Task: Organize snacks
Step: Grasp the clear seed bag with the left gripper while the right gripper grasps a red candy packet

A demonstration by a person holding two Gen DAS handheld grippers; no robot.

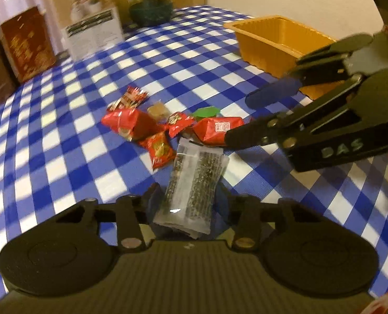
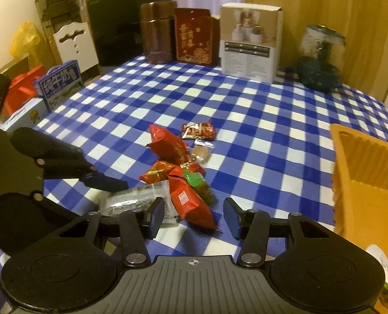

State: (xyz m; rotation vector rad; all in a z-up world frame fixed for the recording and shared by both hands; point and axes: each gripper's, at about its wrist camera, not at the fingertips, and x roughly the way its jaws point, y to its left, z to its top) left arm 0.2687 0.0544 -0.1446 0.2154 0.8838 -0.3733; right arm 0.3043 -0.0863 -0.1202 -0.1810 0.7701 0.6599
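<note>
Blue-and-white checked cloth (image 2: 246,120), ribbed like woven plastic, covers the table.

At the left gripper (image 1: 186,198) the jaws are closed on a clear crinkly seaweed packet (image 1: 194,180), flat and oblong, with two dark speckled strips inside; its far end rests on the cloth.

The right gripper (image 2: 195,216) stands with its blue-padded fingers apart around the near tip of a glossy red foil pouch (image 2: 191,198), which bears a small white label too blurred to read. The pads do not press on it.

Just beyond lie the other snacks in a loose heap: a green-wrapped sweet (image 2: 194,179), a small red-and-yellow packet (image 2: 156,174), a larger puffy red pouch (image 2: 167,144), a clear-wrapped brown candy (image 2: 200,153) and a red-and-silver sachet (image 2: 199,130).

Well to the right sits an orange plastic tray (image 2: 364,162) with ribbed walls.

Along the far edge stand a brown metallic canister (image 2: 158,36), a red carton with gold Chinese characters (image 2: 194,36), a white cardboard box (image 2: 248,41) with fine printed text, and a glass jar (image 2: 320,52) on a dark green base. At the left edge, a blue milk carton (image 2: 60,85) reads 纯牛奶.
</note>
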